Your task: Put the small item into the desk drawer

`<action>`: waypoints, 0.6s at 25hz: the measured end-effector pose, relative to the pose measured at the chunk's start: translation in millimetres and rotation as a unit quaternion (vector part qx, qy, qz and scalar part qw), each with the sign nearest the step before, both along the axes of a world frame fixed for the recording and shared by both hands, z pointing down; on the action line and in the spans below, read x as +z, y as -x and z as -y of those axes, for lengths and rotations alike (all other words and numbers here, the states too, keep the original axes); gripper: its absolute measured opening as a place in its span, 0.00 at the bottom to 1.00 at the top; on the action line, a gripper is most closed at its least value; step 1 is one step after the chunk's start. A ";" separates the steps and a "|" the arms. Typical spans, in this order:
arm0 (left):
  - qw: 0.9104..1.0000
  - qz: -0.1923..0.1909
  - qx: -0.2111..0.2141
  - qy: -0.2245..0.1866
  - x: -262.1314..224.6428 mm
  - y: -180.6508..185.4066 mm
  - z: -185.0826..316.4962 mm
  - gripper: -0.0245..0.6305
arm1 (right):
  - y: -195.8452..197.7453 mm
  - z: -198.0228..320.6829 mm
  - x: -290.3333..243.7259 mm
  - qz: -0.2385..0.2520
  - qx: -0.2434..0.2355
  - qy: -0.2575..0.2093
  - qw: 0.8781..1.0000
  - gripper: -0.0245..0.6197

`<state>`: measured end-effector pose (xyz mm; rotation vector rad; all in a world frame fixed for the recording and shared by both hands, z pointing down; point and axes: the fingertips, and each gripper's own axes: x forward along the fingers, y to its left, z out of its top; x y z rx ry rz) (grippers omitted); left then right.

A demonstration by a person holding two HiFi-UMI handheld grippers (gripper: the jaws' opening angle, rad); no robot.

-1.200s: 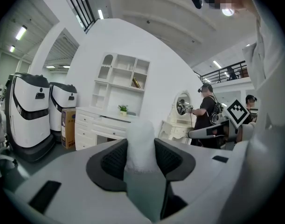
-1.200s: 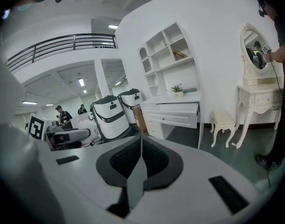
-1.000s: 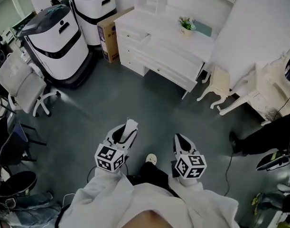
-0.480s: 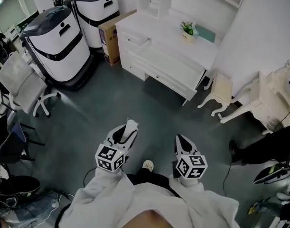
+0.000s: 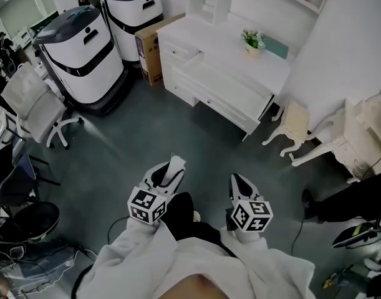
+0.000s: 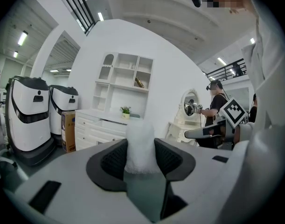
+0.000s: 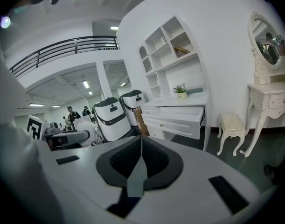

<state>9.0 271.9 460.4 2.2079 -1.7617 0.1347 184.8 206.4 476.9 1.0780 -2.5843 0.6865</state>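
Head view, entry one: left tool (image 5: pixel 173 167), near centre, is gripping the small item (image 5: pixel 176 162), a white foam-like piece that is sticking out past the tips. The left gripper view is showing that piece standing upright, with both dark pads pressing on its sides.

Entry two: right tool (image 5: pixel 240 182), just right of the first, is carrying nothing. In the right gripper view its pads are meeting in one thin line. Both tools are pointing toward the far side over the grey floor (image 5: pixel 146 136), with white sleeves trailing behind them.

Entry three: white counter (image 5: pixel 231 45), at the far centre and well apart from the small item, is standing against the wall. Its wide drawer (image 5: pixel 221 101) is hanging pulled out toward the near side.

Entry four: a potted plant (image 5: pixel 253 41) is sitting on the counter top.

Entry five: a pale stool (image 5: pixel 294 120) is standing to the right of the counter.

Entry six: a cardboard box (image 5: pixel 151 52) is leaning at the counter's left end, and beside it two white machines (image 5: pixel 84 48) with dark tops are standing.

Entry seven: an office chair (image 5: pixel 37 108) is standing at the far left.
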 end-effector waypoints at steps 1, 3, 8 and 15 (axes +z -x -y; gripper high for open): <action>1.000 0.001 0.001 0.000 -0.2 -0.6 -0.6 0.32 | 0.1 -1.1 1.5 0.000 0.001 0.002 1.000 0.10; 1.000 0.003 0.002 0.002 0.1 -2.7 0.4 0.32 | 0.4 -2.7 4.1 -0.001 0.001 0.006 1.000 0.10; 1.000 0.006 0.014 0.012 4.7 -11.6 11.6 0.32 | -1.3 2.8 7.0 0.001 0.002 0.012 1.000 0.10; 1.000 0.001 0.016 0.021 10.9 0.6 49.9 0.32 | 5.4 38.0 13.0 -0.003 0.012 0.018 1.000 0.10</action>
